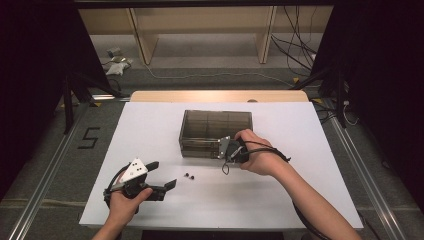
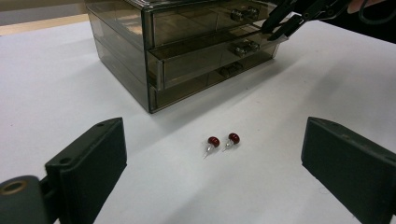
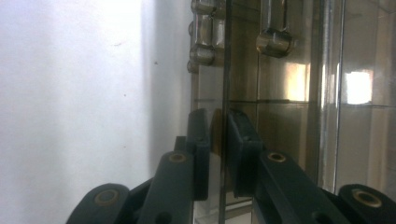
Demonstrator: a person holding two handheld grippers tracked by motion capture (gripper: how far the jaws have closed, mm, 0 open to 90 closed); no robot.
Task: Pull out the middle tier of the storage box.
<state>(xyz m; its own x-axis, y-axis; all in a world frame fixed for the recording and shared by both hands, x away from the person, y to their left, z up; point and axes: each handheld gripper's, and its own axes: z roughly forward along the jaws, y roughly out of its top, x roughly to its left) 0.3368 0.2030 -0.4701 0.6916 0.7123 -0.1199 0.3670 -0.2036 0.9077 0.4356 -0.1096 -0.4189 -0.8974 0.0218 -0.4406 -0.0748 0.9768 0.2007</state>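
Smoked-plastic drawer box (image 1: 215, 131) at counter (image 1: 150, 125) centre; right tool (image 1: 226, 149) clamps the middle drawer's front panel (image 3: 225, 93) at its 5 o'clock corner. Left tool (image 1: 162, 175), wide open, empty, faces two red studs (image 2: 223, 141).

One smoky drawer box (image 2: 187, 51) with three drawers; two red stud earrings (image 2: 223, 141); two grippers (image 1: 150, 176)
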